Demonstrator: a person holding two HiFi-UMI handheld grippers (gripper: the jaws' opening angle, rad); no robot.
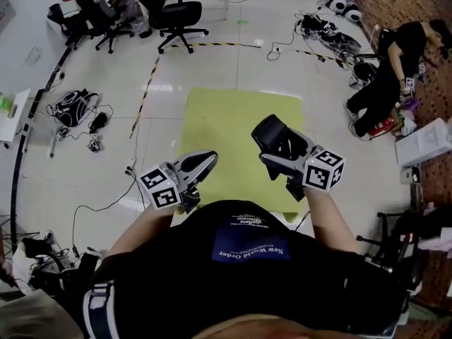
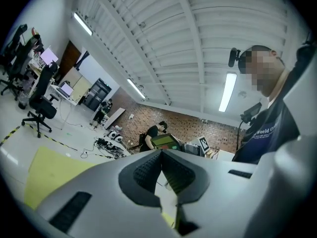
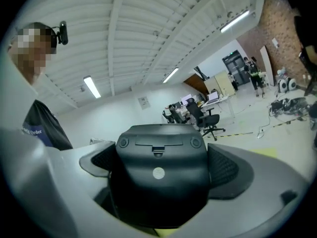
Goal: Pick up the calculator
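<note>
A black calculator is clamped in my right gripper, lifted above the yellow-green mat. In the right gripper view the calculator shows its back side with a battery cover, wedged between both ribbed pads, and my right gripper is shut on it. My left gripper hangs over the mat's near left part, jaws together with nothing between them. In the left gripper view my left gripper points up toward the ceiling, its pads touching at the tips.
Office chairs stand at the far end. Cables and gear lie on the floor to the left, more cables at the far right. A person in black crouches at the right beside boxes.
</note>
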